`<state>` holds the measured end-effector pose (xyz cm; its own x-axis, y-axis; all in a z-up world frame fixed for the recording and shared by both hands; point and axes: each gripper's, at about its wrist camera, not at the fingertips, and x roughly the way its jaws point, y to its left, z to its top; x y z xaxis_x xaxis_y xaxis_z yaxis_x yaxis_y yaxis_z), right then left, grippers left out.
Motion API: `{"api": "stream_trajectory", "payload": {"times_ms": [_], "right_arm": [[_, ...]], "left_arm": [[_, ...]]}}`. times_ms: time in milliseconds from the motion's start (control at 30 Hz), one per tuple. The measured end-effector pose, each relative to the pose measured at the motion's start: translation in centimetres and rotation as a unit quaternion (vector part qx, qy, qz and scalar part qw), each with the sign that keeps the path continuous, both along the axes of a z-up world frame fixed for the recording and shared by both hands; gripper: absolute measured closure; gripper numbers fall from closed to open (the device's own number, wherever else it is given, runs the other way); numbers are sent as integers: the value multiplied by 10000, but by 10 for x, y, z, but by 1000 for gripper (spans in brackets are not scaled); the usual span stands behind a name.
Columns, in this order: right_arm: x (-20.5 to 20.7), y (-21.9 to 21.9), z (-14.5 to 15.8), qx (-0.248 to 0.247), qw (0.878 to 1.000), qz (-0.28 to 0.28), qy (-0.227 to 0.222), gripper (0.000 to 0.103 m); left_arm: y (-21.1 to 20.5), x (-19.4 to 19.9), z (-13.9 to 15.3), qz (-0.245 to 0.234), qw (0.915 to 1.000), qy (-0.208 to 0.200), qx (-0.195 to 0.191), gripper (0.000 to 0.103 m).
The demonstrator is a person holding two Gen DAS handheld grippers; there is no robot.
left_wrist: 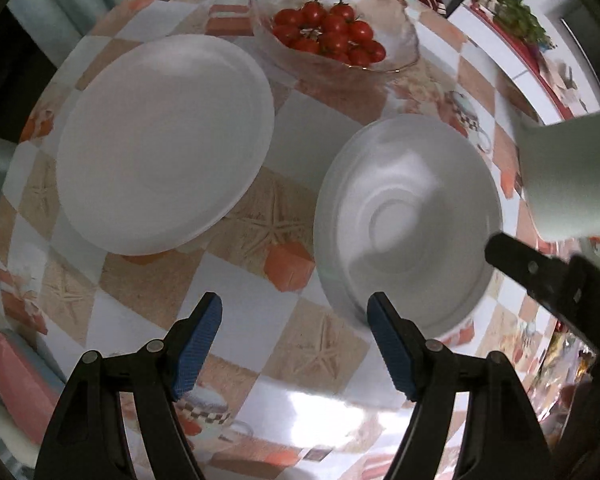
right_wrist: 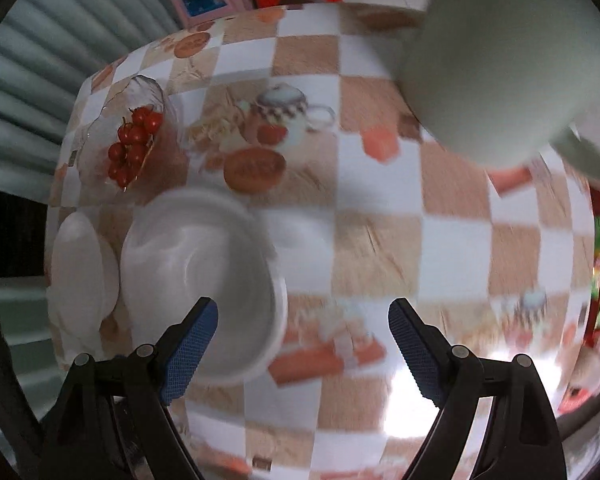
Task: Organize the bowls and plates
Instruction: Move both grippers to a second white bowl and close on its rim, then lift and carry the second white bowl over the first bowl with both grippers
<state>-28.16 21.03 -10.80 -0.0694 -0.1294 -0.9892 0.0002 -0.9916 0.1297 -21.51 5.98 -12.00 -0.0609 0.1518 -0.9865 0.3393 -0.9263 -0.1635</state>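
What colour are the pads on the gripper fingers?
Blue, with a fine ribbed texture; the pads show best in the left wrist view.

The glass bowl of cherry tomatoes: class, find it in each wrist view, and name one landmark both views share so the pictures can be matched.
Left wrist view: the glass bowl of cherry tomatoes sits top centre, behind the white plate.
Right wrist view: it sits upper left, squeezed near the table edge.
Shared landmark: the white bowl, nearest to the fingers in both views.
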Motion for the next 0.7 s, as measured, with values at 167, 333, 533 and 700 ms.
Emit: {"api": "stream_trajectory", "payload": {"times_ms": [167, 333, 533, 700], "right_arm": [[-19, -13, -18, 88, 9995, 305, -64, 15], [-25, -17, -33, -65, 9990, 386, -219, 53], [-15, -7, -46, -379, 9974, 374, -496, 81], [9, 6, -46, -393, 9970, 378, -547, 85]], "left_arm": [[-1, -11, -13, 74, 9999, -75, 81, 25], [-1, -25, -24, 8, 9997, -143, 179, 43], [5, -40, -23, -282, 9991, 1, 308, 84], [16, -39, -22, -770, 9967, 126, 220, 86]]}}
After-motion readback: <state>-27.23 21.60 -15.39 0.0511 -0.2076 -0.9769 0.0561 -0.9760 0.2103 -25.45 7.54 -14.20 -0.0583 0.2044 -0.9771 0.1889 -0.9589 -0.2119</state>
